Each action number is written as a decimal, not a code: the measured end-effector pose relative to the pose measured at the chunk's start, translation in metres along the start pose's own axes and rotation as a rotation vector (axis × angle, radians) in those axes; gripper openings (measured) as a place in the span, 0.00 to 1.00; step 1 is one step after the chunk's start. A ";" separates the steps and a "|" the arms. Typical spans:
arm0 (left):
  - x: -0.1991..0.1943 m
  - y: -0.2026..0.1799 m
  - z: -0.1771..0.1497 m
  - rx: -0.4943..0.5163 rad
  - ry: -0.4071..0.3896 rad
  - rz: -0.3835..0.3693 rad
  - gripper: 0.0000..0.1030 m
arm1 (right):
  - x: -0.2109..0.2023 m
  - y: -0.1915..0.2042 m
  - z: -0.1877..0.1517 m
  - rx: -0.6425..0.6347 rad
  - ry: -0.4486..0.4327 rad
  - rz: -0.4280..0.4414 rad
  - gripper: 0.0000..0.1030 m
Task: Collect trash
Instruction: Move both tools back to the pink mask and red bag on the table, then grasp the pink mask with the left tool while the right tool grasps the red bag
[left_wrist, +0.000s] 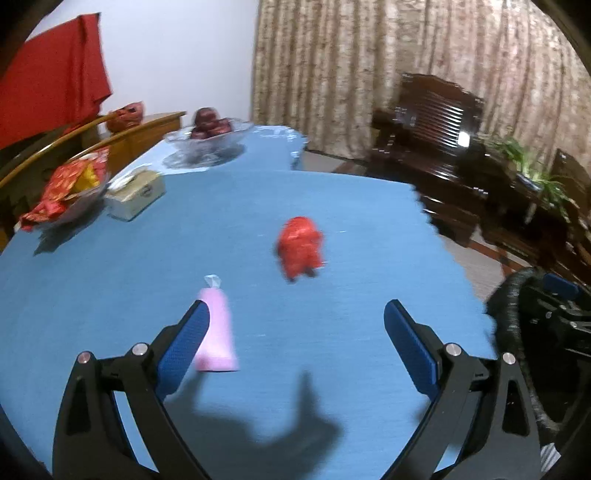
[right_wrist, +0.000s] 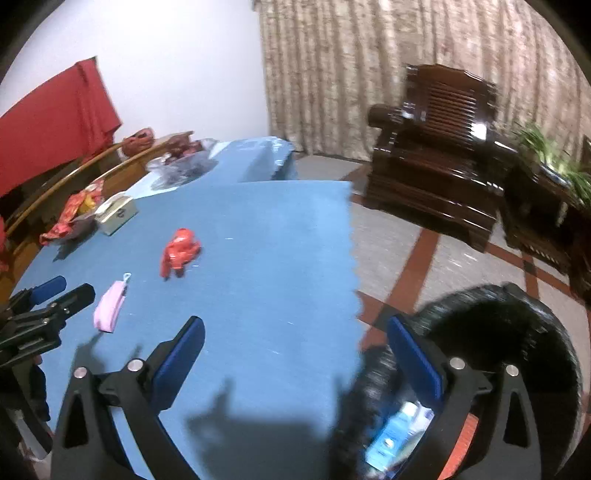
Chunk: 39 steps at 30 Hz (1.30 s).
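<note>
Landmark: the blue tablecloth (left_wrist: 110, 295) covering your table; all places below are given relative to it.
Left gripper (left_wrist: 295, 317): your jaws stand wide apart above the near part of the cloth, nothing between the pads.
Right gripper (right_wrist: 295, 336): your jaws stand wide apart over the cloth's right edge, nothing clamped; the right finger (right_wrist: 413, 358) hangs over the bin's mouth.
Trash bin (right_wrist: 535, 332): black, round, on the floor just off the cloth's right edge. Inside you can see light blue and white packaging (right_wrist: 399, 428); blurred, so the items cannot be told apart.
Red crumpled wrapper (left_wrist: 299, 245): lies loose near the middle of the cloth, in no container.
Pink pouch (left_wrist: 218, 328): lies flat on the near left part of the cloth, just beside your left gripper's left finger; contact cannot be told.
Glass fruit bowl (left_wrist: 208, 142): far end of the cloth; holds dark red round fruit (left_wrist: 210, 123).
Glass dish (left_wrist: 74, 199): far left edge of the cloth; holds red and yellow wrappers (left_wrist: 61, 188).
Tissue box (left_wrist: 135, 195): just beside the dish, on the cloth, white tissue showing at its top.
</note>
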<state>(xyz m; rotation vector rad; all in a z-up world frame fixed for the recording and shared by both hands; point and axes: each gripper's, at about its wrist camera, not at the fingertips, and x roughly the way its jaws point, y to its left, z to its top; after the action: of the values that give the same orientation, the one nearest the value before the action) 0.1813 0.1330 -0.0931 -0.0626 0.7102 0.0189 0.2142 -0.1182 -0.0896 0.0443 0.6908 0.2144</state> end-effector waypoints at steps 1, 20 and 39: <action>0.002 0.008 -0.002 -0.009 0.002 0.014 0.90 | 0.007 0.008 0.001 -0.014 -0.006 0.010 0.94; 0.093 0.073 -0.040 -0.106 0.183 0.090 0.73 | 0.103 0.076 -0.004 -0.110 0.031 0.087 0.94; 0.096 0.088 -0.018 -0.149 0.134 0.074 0.16 | 0.145 0.118 0.035 -0.179 0.021 0.137 0.94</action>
<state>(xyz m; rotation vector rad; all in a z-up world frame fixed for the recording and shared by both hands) 0.2392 0.2192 -0.1740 -0.1816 0.8443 0.1400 0.3238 0.0283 -0.1407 -0.0818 0.6874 0.4075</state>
